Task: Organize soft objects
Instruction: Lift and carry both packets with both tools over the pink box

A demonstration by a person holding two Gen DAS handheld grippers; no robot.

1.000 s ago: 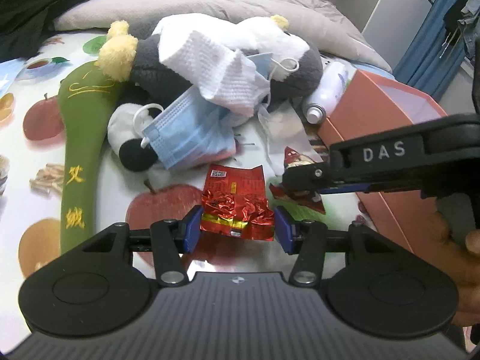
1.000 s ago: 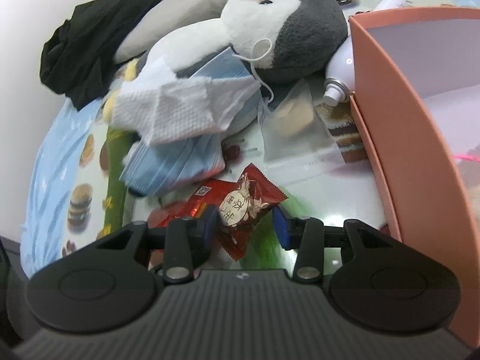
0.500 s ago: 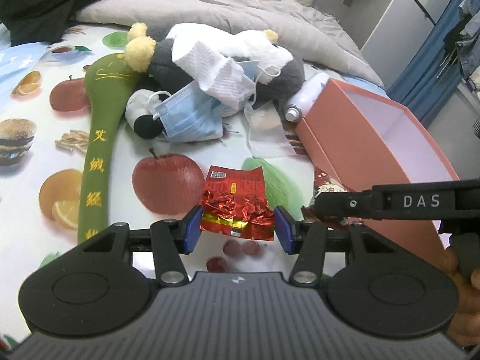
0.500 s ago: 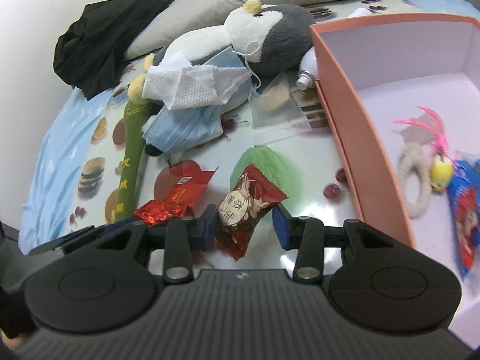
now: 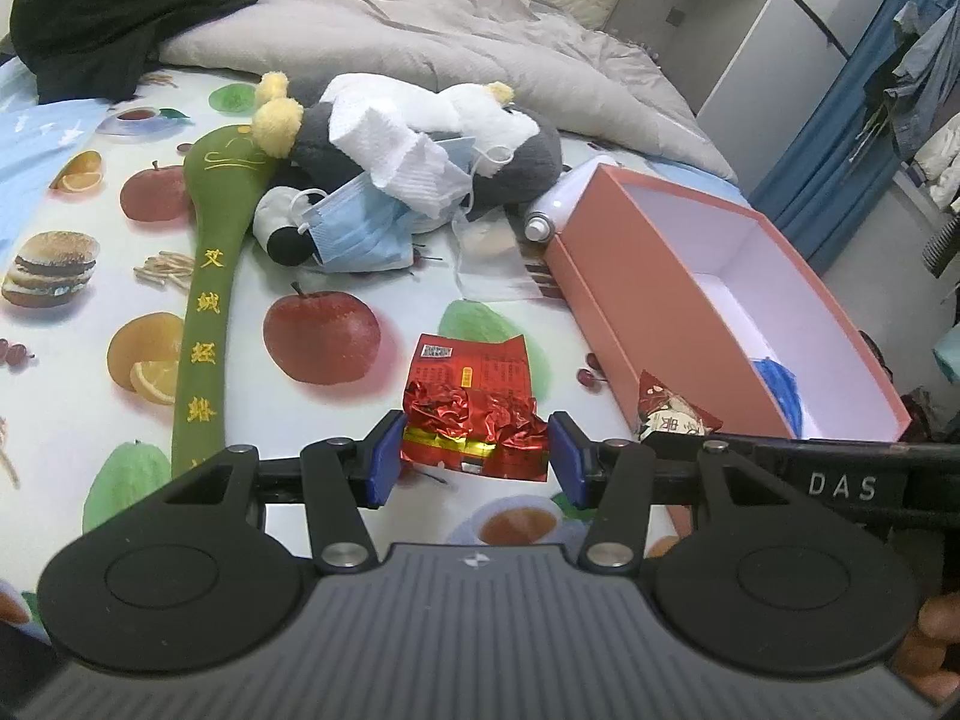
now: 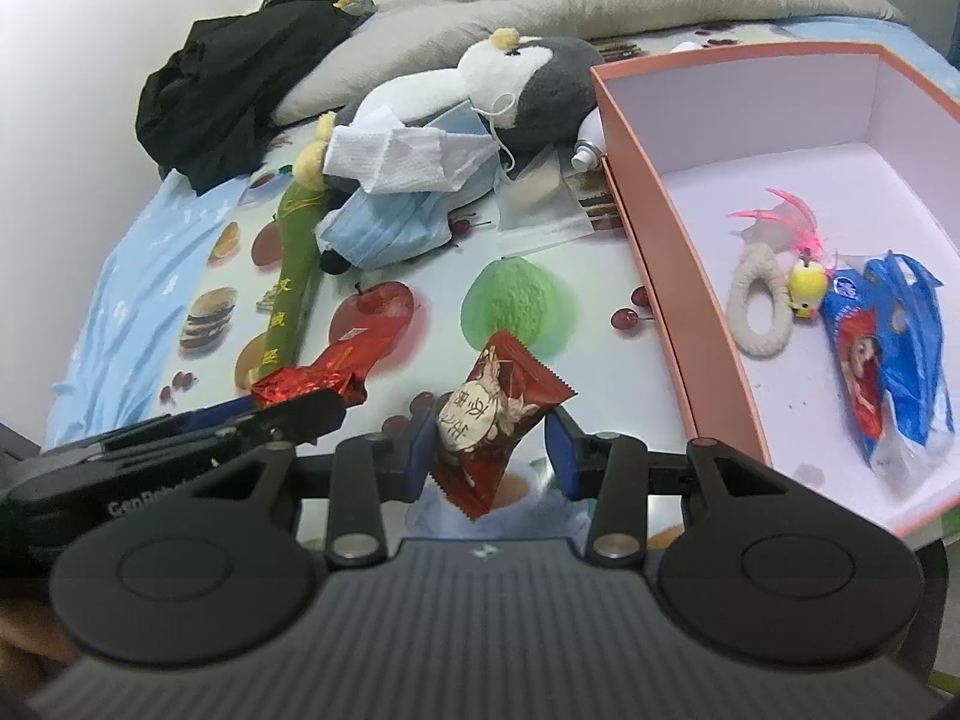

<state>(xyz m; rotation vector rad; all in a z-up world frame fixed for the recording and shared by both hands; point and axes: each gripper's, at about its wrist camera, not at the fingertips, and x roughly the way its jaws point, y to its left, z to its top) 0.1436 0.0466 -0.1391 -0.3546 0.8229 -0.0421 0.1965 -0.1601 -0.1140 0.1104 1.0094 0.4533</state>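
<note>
My left gripper (image 5: 474, 450) is shut on a shiny red foil packet (image 5: 474, 414) and holds it above the fruit-print sheet; that packet also shows in the right wrist view (image 6: 324, 369). My right gripper (image 6: 492, 444) is shut on a dark red snack packet (image 6: 489, 414), also seen in the left wrist view (image 5: 669, 414), just left of the orange box (image 6: 648, 240). The box holds a rope ring toy (image 6: 759, 312), a yellow toy with pink feathers (image 6: 804, 282) and a blue snack bag (image 6: 888, 360).
A penguin plush (image 5: 510, 144) lies at the back under a white tissue (image 5: 402, 156) and blue face masks (image 5: 354, 228). A green embroidered pillow (image 5: 210, 276), a clear bag (image 5: 492, 258), a white bottle (image 5: 558, 210), black clothes (image 5: 120, 12) and a grey duvet (image 5: 480, 48) lie around.
Both grippers have pulled back and risen from the pile, each still holding its packet. The right gripper has moved right, so more of the box's inside shows.
</note>
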